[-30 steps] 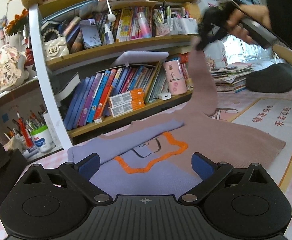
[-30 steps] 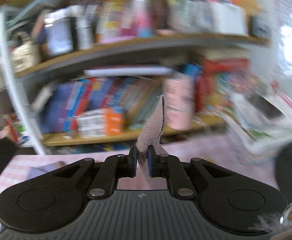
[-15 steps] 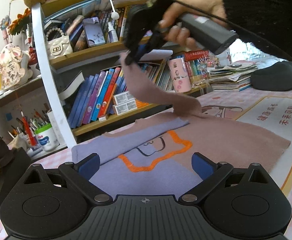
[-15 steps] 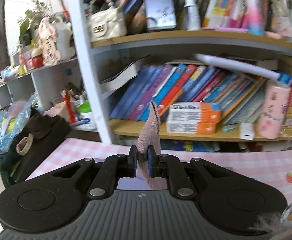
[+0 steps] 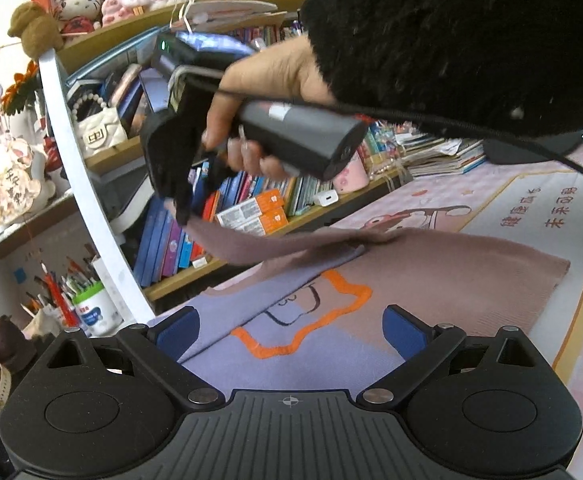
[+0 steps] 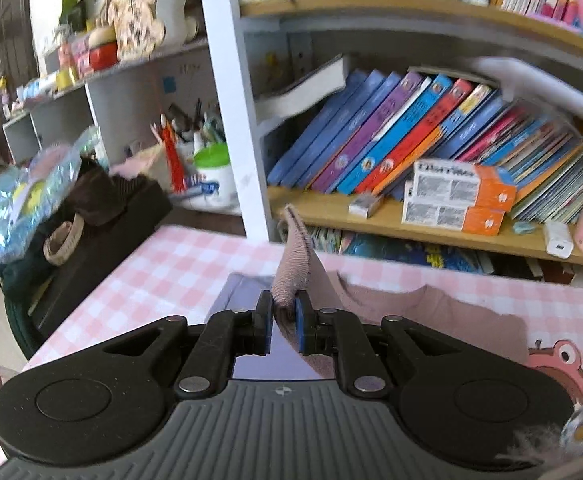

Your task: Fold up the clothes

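A sweater (image 5: 451, 280), mauve on the right and lilac with an orange outline on the left, lies flat on the table. My left gripper (image 5: 291, 324) stands open low over its near edge, with nothing between its blue pads. A hand holds my right gripper (image 5: 183, 216) above the sweater's far left side, pointing down. Its jaws are opening, with the mauve sleeve (image 5: 259, 242) still between the pads and stretched back across the sweater's top. In the right wrist view the rolled cuff (image 6: 295, 248) fills the gap of the right gripper (image 6: 283, 316).
A bookshelf (image 6: 371, 216) full of books runs along the table's far edge. A pen cup (image 5: 95, 312) and a dark bag (image 6: 103, 216) stand at the left. The pink checked cloth (image 6: 163, 256) shows left of the sweater; a printed mat (image 5: 551, 208) lies to the right.
The right gripper has carried the sleeve from the right side across to the left and lower, laying it over the sweater. Its pads now stand slightly wider. The left gripper stayed put.
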